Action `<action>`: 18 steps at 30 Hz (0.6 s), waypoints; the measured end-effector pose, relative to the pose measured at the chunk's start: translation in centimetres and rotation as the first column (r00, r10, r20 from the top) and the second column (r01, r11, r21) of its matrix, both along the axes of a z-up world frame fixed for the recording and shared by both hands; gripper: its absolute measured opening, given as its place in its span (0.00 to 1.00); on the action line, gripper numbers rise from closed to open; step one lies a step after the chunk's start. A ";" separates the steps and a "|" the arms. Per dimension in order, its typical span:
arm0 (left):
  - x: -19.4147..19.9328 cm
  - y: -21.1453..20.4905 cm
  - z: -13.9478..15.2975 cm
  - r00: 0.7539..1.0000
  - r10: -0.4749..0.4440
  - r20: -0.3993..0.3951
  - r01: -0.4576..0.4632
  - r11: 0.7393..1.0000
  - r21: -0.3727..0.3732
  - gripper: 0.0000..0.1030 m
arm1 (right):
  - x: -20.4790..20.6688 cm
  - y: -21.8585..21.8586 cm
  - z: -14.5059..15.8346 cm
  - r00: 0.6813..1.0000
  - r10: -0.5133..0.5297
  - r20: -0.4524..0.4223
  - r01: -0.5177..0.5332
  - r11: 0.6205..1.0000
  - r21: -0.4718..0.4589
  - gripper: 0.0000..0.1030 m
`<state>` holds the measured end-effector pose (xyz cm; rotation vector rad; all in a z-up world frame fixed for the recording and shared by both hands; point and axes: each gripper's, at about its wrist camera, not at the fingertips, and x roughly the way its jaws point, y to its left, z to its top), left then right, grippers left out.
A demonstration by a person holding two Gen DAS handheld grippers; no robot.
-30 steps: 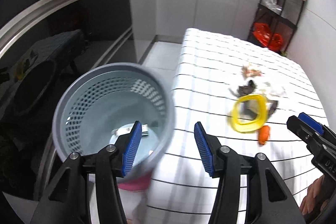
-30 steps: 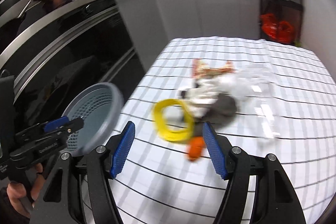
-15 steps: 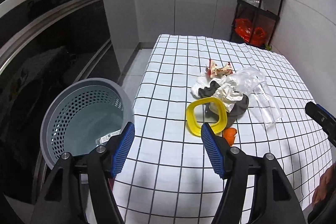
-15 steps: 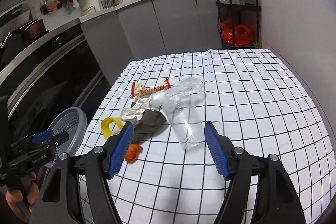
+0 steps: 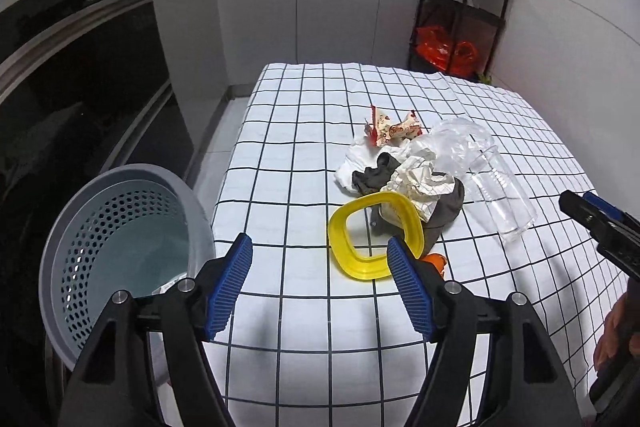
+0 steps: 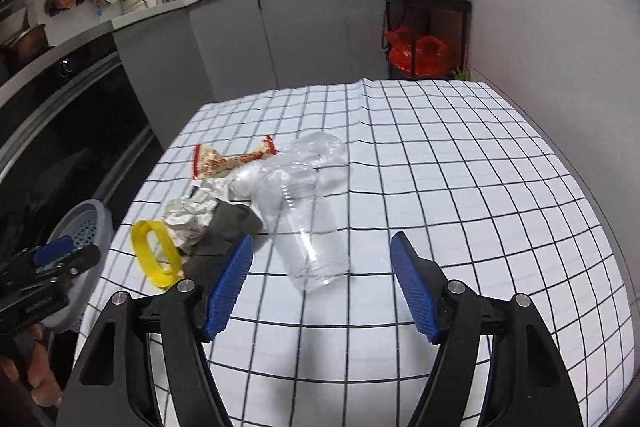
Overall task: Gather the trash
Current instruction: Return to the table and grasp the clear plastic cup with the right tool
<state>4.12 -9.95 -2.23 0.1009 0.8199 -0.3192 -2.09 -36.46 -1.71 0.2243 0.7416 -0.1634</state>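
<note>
Left wrist view: left gripper [image 5: 320,287] low centre, jaws opening, nothing between them, only checked cloth. Yellow ring [image 5: 374,237] lies just beyond the fingertips, centre frame, leaning on a heap of crumpled paper [image 5: 420,183] and dark rag [image 5: 444,211]. Red-printed wrapper [image 5: 394,129] behind the heap; clear cup [image 5: 500,199] on its side to the right. Grey perforated bin [image 5: 120,251] at lower left, beside the table edge. Orange scrap [image 5: 435,259] mostly hidden behind the right-hand finger. Bin's contents largely cut off by the other finger; something pale at the bottom, not readable. Right gripper [image 5: 604,223] enters at the right edge, only partly in frame.

Right wrist view: that gripper [image 6: 322,285] spread wide, empty, the cup [image 6: 308,231] lying just ahead between its fingers, untouched. Heap and ring [image 6: 156,253] at left.

Risks, as I judge them: cup is smooth and round, so a pinch could squirt it away or crush it. Ring is tangled against rag, and lifting it may drag the heap. Bin sits off the table edge; a short carry drops trash on the floor.
</note>
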 end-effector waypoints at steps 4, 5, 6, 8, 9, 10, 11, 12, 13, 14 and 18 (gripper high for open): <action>0.6 0.4 -0.1 1.000 -0.013 -0.002 0.013 1.000 -0.023 0.68 | 0.7 -0.3 1.1 0.999 -0.031 -0.020 0.031 0.999 -0.008 0.69; 0.8 0.5 -0.1 1.000 -0.010 -0.006 0.010 1.000 -0.030 0.68 | 1.0 -0.2 1.4 0.999 -0.032 -0.022 0.031 0.999 -0.023 0.72; 1.1 0.5 -0.2 1.000 -0.007 -0.012 0.006 0.999 -0.041 0.68 | 1.4 -0.2 1.7 0.999 -0.028 -0.021 0.027 0.999 -0.037 0.72; 1.6 0.4 -0.5 1.000 -0.001 -0.017 0.000 0.999 -0.046 0.69 | 2.1 0.0 2.1 1.000 -0.021 -0.008 0.020 0.997 -0.076 0.72; 1.8 0.2 -0.7 1.000 0.003 -0.017 -0.004 0.999 -0.043 0.69 | 2.4 0.1 2.0 1.000 -0.017 0.002 0.017 0.996 -0.085 0.73; 2.0 0.1 -0.8 1.000 0.008 -0.018 -0.009 0.999 -0.039 0.69 | 2.7 0.0 1.9 1.000 -0.010 0.008 0.010 0.997 -0.080 0.74; 2.1 0.2 -0.9 1.000 0.018 -0.018 -0.019 0.999 -0.040 0.71 | 3.1 -0.1 1.6 1.000 -0.003 0.012 0.004 0.998 -0.070 0.74; 2.3 0.2 -1.1 0.999 0.029 -0.018 -0.030 0.999 -0.046 0.72 | 3.5 -0.2 1.3 1.000 0.003 0.014 -0.003 0.998 -0.064 0.74; 2.4 0.3 -1.2 0.999 0.037 -0.017 -0.037 0.998 -0.046 0.73 | 3.9 -0.2 0.9 1.000 0.014 0.013 -0.013 0.998 -0.062 0.74; 2.5 0.3 -1.3 0.999 0.046 -0.016 -0.046 0.998 -0.041 0.73 | 4.2 -0.2 0.7 1.000 0.024 0.013 -0.023 0.998 -0.062 0.74; 2.7 0.0 -1.8 0.998 0.051 -0.021 -0.052 0.998 -0.031 0.75 | 5.1 0.1 -0.1 0.996 0.087 -0.007 -0.087 0.995 -0.044 0.77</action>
